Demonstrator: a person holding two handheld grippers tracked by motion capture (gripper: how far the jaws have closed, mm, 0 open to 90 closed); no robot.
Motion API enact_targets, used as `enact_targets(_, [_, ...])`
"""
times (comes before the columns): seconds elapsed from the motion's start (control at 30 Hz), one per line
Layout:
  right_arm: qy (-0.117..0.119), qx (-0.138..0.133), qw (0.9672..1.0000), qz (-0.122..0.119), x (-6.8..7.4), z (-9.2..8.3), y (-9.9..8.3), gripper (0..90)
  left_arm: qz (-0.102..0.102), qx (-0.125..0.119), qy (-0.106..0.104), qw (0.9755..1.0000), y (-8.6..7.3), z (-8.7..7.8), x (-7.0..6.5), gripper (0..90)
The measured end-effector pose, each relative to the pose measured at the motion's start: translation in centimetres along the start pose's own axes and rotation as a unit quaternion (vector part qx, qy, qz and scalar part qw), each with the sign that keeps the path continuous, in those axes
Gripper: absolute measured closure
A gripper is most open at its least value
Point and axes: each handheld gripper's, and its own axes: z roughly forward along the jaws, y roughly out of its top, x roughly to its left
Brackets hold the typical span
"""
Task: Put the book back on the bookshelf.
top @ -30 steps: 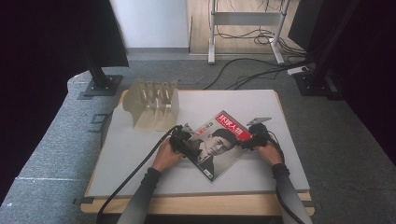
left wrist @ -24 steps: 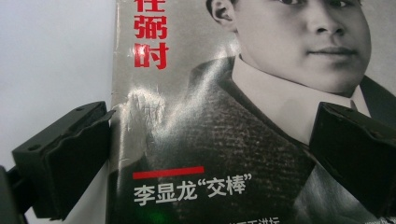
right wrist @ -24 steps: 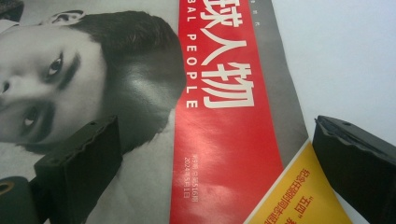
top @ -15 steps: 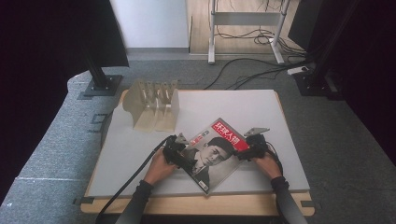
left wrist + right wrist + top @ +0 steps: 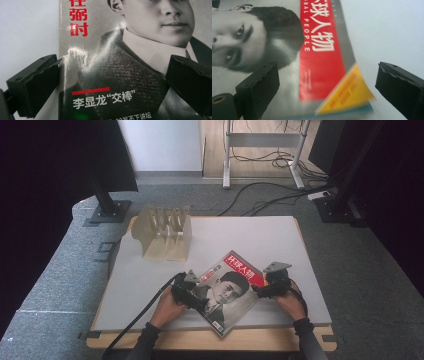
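Magazine (image 5: 229, 291) flat on the white tabletop (image 5: 250, 237), between left gripper (image 5: 192, 296) and right gripper (image 5: 259, 290); lower corner cut off behind left jaws. Drawn nearer the front edge than half a second ago. Both grippers spread wide, forearms low, straddling opposite cover edges.

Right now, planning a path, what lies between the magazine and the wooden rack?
Nothing: in the high view, bare white tabletop separates the magazine from the wooden rack.
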Motion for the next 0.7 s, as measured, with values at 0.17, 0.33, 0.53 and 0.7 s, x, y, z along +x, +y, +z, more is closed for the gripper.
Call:
enact_targets(0.17, [-0.002,0.0,1.0,0.003,0.4,-2.2,-1.9,3.9,0.002,-0.002,0.0,1.0,-0.5,-0.3,-1.0,0.0])
enact_targets(0.33, [0.007,0.017,0.9998,0.002,1.1,-2.1,-3.2,3.9,0.014,0.006,-0.01,0.9998,-0.9,-0.7,-1.6,0.0])
enact_targets(0.53, [0.006,0.019,0.9998,0.006,1.2,-1.7,-3.5,0.5,0.02,0.009,0.007,0.9997,-1.4,-2.0,-0.3,0.0])
enact_targets(0.7, [0.006,0.017,0.9997,0.015,1.1,-1.6,-3.6,0.0,-0.003,-0.001,0.052,0.9987,-2.1,-3.3,2.2,0.0])
